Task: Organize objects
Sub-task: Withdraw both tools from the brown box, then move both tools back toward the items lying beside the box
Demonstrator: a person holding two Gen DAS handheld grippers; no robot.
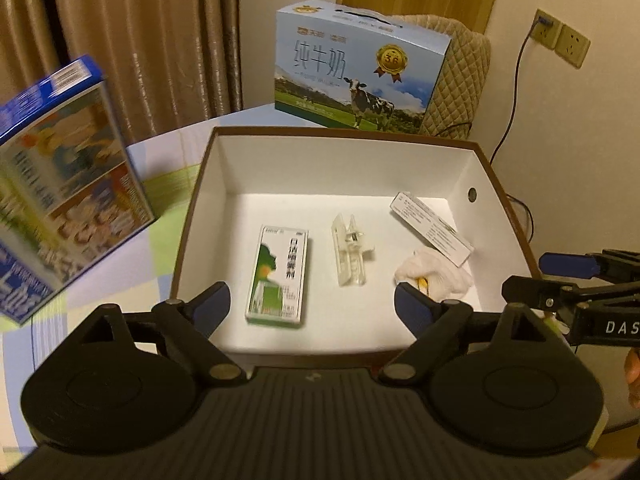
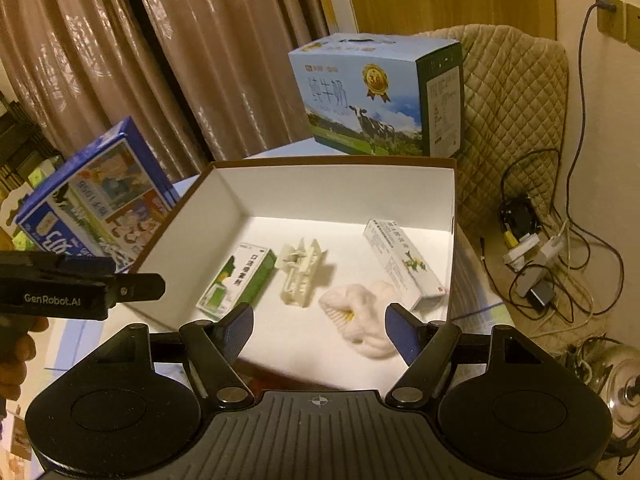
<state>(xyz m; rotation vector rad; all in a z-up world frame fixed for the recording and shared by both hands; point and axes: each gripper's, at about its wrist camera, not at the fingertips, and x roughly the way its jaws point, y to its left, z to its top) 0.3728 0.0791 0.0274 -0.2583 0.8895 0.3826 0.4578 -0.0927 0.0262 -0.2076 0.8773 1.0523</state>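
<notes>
Brown box [image 1: 508, 200] with white interior is sitting open on the table. Lying flat inside, left to right: green-white carton [image 1: 278, 276], clear plastic piece [image 1: 352, 250], white cloth [image 1: 432, 270], and white printed carton [image 1: 432, 228] partly overlapping the cloth.

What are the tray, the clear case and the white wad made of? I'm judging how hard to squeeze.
Tray: looks like stiff paperboard, matte white inside, brown edge, crisp folded corners.
Clear case: seemingly hard translucent plastic, ribbed and glossy.
White wad: soft cloth or gauze, judging by its fuzzy, rumpled folds; something yellow shows within.
</notes>
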